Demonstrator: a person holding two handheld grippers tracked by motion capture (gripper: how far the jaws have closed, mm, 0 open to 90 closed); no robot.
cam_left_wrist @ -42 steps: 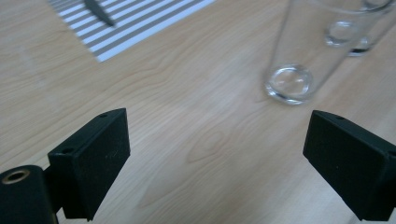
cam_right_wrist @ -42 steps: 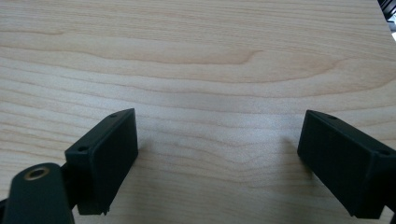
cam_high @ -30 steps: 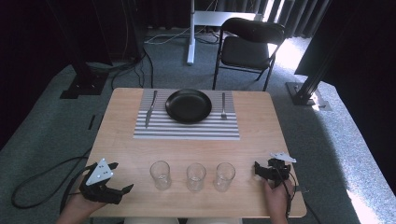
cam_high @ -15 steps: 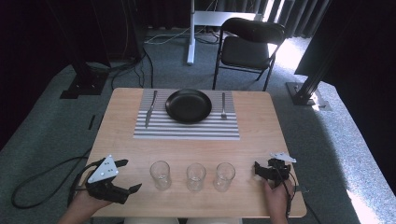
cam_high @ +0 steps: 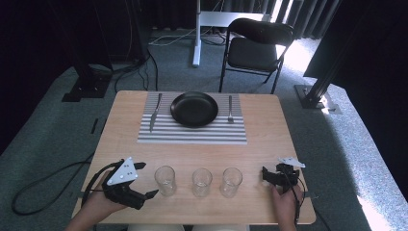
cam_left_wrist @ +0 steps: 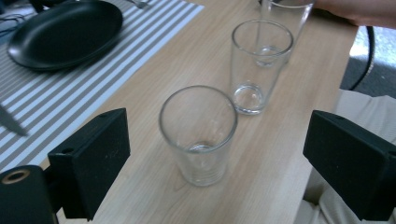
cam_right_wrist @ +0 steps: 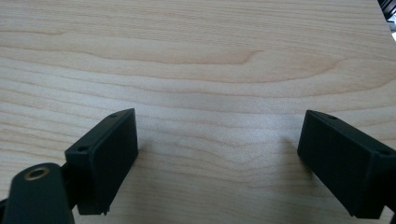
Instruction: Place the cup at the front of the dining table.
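Note:
Three empty clear glasses stand in a row near the table's front edge: the left glass [cam_high: 165, 180] [cam_left_wrist: 198, 135], the middle glass [cam_high: 201, 182] [cam_left_wrist: 259, 65] and the right glass [cam_high: 231, 182] [cam_left_wrist: 285, 14]. My left gripper [cam_high: 148, 179] [cam_left_wrist: 217, 142] is open, and its wide-spread jaws point at the left glass just short of it. In the left gripper view that glass stands between and beyond the jaws, untouched. My right gripper [cam_high: 266, 174] [cam_right_wrist: 217, 140] rests open on bare wood, right of the row, with nothing between its jaws.
At the table's far side a striped placemat [cam_high: 192, 134] carries a black plate [cam_high: 194, 109] [cam_left_wrist: 65, 32], a knife [cam_high: 153, 118] to its left and a fork [cam_high: 230, 109] to its right. A black chair [cam_high: 255, 48] stands beyond the table.
My left gripper has moved right, up to the left glass. The right gripper and the glasses have stayed put.

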